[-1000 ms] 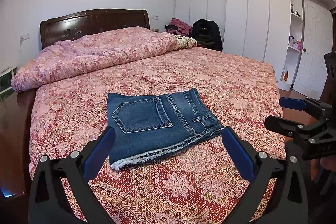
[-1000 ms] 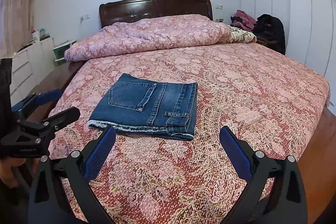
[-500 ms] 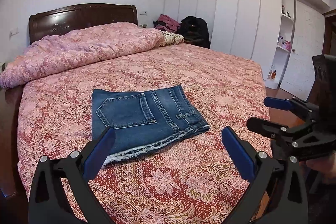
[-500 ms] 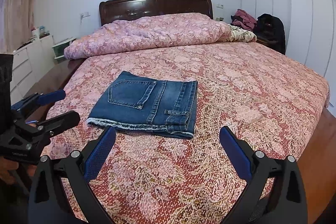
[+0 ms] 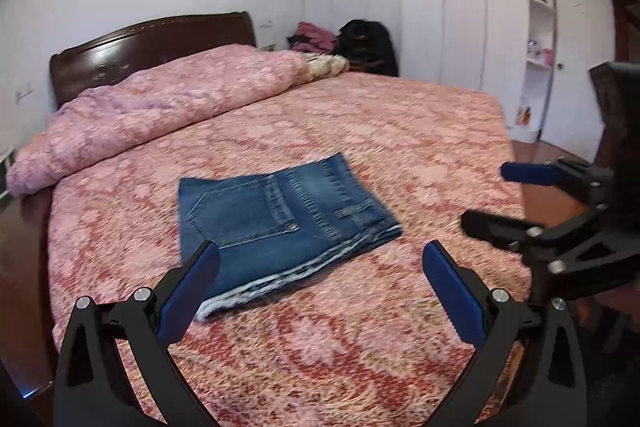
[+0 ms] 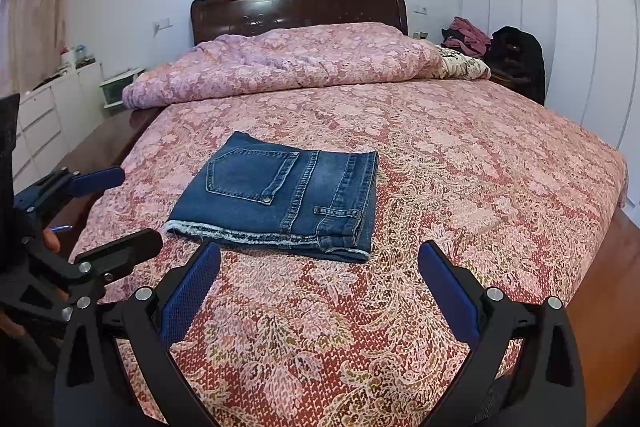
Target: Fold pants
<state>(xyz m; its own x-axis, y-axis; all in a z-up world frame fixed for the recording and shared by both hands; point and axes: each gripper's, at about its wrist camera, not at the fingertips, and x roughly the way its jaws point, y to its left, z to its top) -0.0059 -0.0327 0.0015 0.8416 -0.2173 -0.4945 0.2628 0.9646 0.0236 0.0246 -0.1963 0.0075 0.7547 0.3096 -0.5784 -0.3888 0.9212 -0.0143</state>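
1. Pants: blue denim, folded into a compact rectangle, back pocket up, lying flat on the bed near its foot end.
2. Left claw: jaws spread wide, holding nothing, hovering above the bedspread just short of the frayed hem.
3. Right claw: jaws likewise spread wide and empty, clear of the denim.
4. Rolled pink quilt: against the dark headboard.
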